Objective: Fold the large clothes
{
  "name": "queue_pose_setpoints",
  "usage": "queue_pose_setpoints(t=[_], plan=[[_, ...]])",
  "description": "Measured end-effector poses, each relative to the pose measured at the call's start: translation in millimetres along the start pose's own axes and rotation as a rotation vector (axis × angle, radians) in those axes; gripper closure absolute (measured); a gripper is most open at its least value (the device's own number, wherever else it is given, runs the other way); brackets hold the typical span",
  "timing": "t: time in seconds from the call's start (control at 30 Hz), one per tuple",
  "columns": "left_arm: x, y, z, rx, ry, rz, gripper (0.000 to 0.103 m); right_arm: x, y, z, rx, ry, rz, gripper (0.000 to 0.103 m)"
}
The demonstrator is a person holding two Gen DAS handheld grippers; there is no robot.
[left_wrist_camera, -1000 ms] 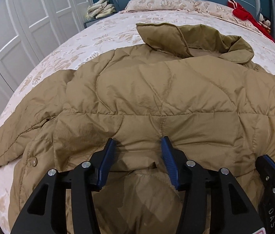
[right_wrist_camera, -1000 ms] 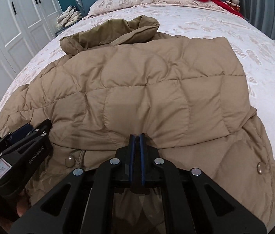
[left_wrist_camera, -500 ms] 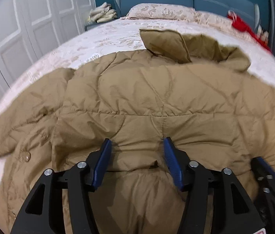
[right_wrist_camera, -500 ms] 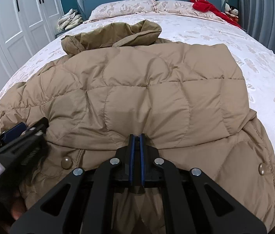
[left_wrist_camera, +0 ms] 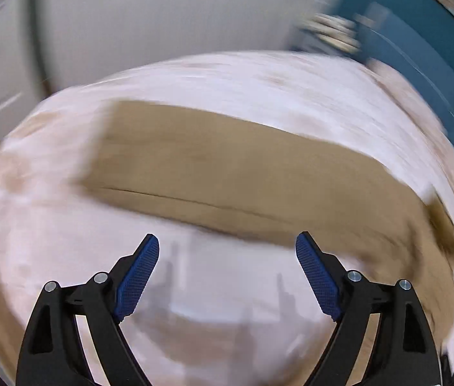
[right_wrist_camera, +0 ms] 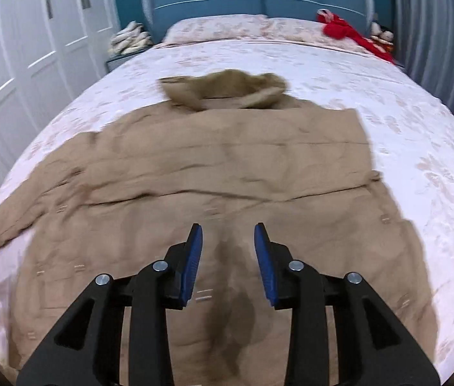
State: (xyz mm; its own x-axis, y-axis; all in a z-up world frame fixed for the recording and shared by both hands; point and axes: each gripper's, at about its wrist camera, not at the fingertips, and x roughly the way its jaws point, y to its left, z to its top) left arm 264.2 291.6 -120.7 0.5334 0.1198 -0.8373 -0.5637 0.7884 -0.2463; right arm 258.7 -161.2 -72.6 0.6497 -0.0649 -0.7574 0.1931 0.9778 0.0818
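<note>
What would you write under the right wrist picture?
Open right gripper over a tan coat spread on the bed.

My right gripper hangs over the tan coat, jaws parted, nothing between the blue pads. Coat lies spread on the bedspread, collar toward upper centre. Red cloth upper right, white wardrobe upper left.
</note>
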Motion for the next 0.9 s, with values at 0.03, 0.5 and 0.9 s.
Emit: queue_pose_setpoints(t=[0.03,0.5,0.9], plan=[[4.5,20.9,7.5,-0.055,0.004,0.027,0.019,1.0,12.8,1.3,-0.007,0.003,0.013,0.07],[38.4,52.0,39.1,-0.159,-0.02,0.029,0.043,94.2,123.3,32.1,-0.107,0.096,0.012,0.071],[-74.5,-79.5,72.7,0.096,-0.252,-0.276,0.102,78.9,95.1,23.0,-0.035,0.093,0.105,0.071]])
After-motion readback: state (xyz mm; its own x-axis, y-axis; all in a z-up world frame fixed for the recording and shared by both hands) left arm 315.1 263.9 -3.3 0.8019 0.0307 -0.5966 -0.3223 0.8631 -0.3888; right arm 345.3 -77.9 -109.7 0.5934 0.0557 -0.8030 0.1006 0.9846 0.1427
